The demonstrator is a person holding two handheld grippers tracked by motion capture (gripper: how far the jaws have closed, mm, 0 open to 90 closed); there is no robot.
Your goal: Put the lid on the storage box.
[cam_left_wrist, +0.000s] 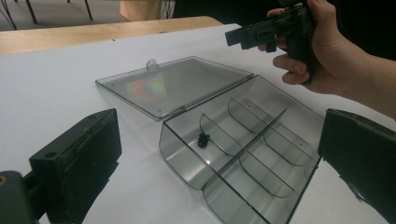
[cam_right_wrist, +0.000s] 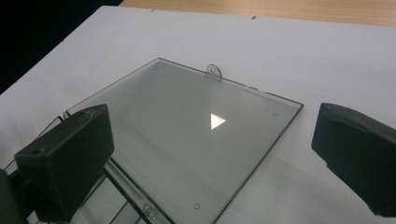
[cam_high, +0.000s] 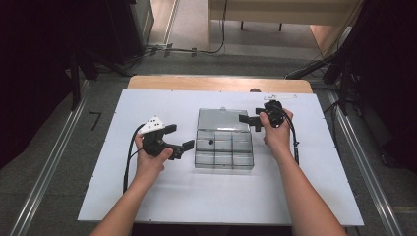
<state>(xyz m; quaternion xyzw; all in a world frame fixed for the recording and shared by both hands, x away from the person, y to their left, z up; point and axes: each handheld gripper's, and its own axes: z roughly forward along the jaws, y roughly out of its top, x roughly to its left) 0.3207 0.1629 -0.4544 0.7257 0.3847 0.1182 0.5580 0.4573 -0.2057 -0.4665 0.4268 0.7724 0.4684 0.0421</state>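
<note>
A clear plastic compartment box (cam_high: 224,156) (cam_left_wrist: 184,161) lies open at the middle of the white board. Its lid (cam_high: 222,119) (cam_left_wrist: 173,86) (cam_right_wrist: 187,135) is folded flat on the far side. A small black piece (cam_high: 210,141) (cam_left_wrist: 203,138) sits in one far-left compartment; the other compartments look bare. My left gripper (cam_high: 178,137) (cam_left_wrist: 219,135) is open, just left of the box and aimed at it, holding nothing. My right gripper (cam_high: 250,120) (cam_left_wrist: 261,32) (cam_right_wrist: 212,126) hovers open over the lid's right edge, pointing left, with nothing between its jaws.
The white board (cam_high: 147,196) covers the table, with a strip of wooden tabletop (cam_high: 216,83) along its far edge. A small clear strip (cam_high: 281,97) lies at the far right. Dark stands and cables sit on the floor beyond.
</note>
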